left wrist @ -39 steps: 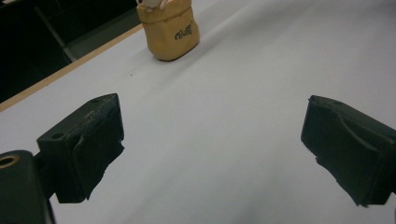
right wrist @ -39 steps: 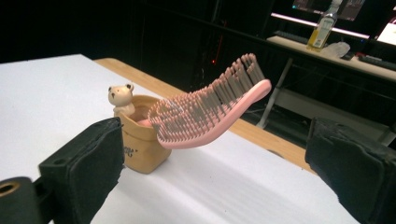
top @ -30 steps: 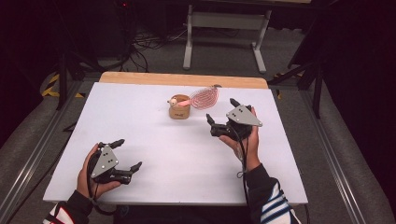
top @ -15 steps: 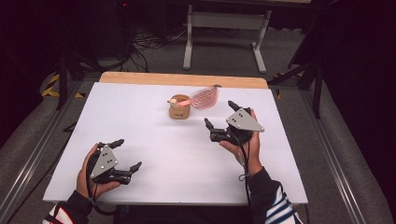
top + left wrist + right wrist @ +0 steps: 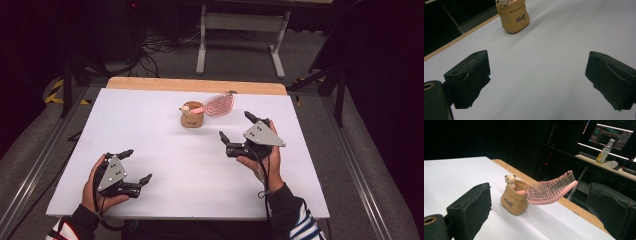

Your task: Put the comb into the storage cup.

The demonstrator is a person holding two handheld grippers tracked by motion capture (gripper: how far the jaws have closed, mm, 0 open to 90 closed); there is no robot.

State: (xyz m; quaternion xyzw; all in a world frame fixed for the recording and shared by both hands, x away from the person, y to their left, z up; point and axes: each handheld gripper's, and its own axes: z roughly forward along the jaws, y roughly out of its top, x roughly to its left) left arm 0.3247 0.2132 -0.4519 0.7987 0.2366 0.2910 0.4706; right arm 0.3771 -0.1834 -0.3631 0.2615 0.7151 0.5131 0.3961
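Note:
A small tan holder [image 5: 192, 119] with a little bear figure on its rim stands toward the back middle of the white table [image 5: 150, 130]. A pink hairbrush [image 5: 216, 105] sits handle-down in it, its bristled head leaning out to the right. In the right gripper view the holder [image 5: 514, 200] and the brush [image 5: 550, 189] lie ahead between the jaws. My right gripper [image 5: 238, 128] is open, held a short way right and nearer than the holder. My left gripper [image 5: 137, 166] rests open near the front left edge. The holder [image 5: 514, 18] is far ahead in the left gripper view.
A wooden strip [image 5: 195, 86] runs along the table's far edge. Behind it stands a grey metal frame [image 5: 240, 30] with cables on the floor. In the right gripper view a monitor [image 5: 613, 134] and a bottle [image 5: 605, 150] sit on a desk in the background.
My right gripper has drifted slightly toward the holder and brush. The left gripper has stayed where it was.

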